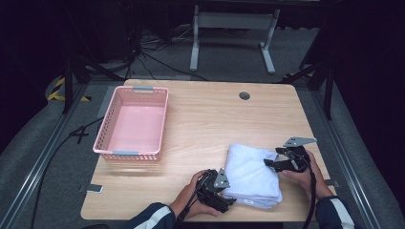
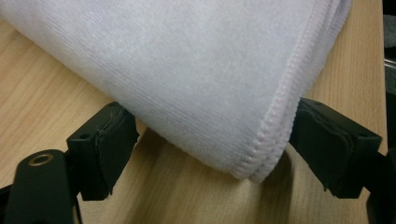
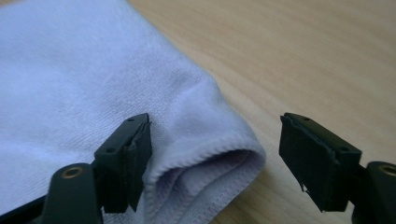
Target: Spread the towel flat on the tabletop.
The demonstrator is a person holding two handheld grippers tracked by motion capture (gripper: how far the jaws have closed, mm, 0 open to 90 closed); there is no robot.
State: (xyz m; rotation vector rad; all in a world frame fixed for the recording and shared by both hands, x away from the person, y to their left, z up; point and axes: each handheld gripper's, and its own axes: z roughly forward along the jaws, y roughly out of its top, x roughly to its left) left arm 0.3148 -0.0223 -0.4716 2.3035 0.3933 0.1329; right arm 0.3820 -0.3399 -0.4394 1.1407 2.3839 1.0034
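The folded white towel (image 1: 252,174) lay on the near right part of the wooden bench (image 1: 210,119), well apart from the empty pink basket (image 1: 132,123) at the far left. It looked light, soft and limp, a stack of several layers that would likely sag and slide open unless every layer was caught together. The left tool (image 1: 228,192) sat low at the towel's near left corner with its jaws standing apart: in the left gripper view the stitched corner (image 2: 261,161) poked between the two black pads (image 2: 109,144), which flanked the cloth without pinching it. The right tool (image 1: 271,160) stood at the towel's far right edge, jaws likewise apart; in the right gripper view one pad rested against the top of the cloth while the other stood clear over bare wood, with the rolled, hemmed fold (image 3: 219,161) between them. The fabric showed a fine ribbed terry nap, matte and grippy rather than slick, with overlocked seams along the edges; nothing about it seemed fragile. The best hold, I judged, was at those hemmed corners, deep enough to take in all the layers. The basket was perforated plastic with grey handle tabs, and the bench a smooth pale laminate.
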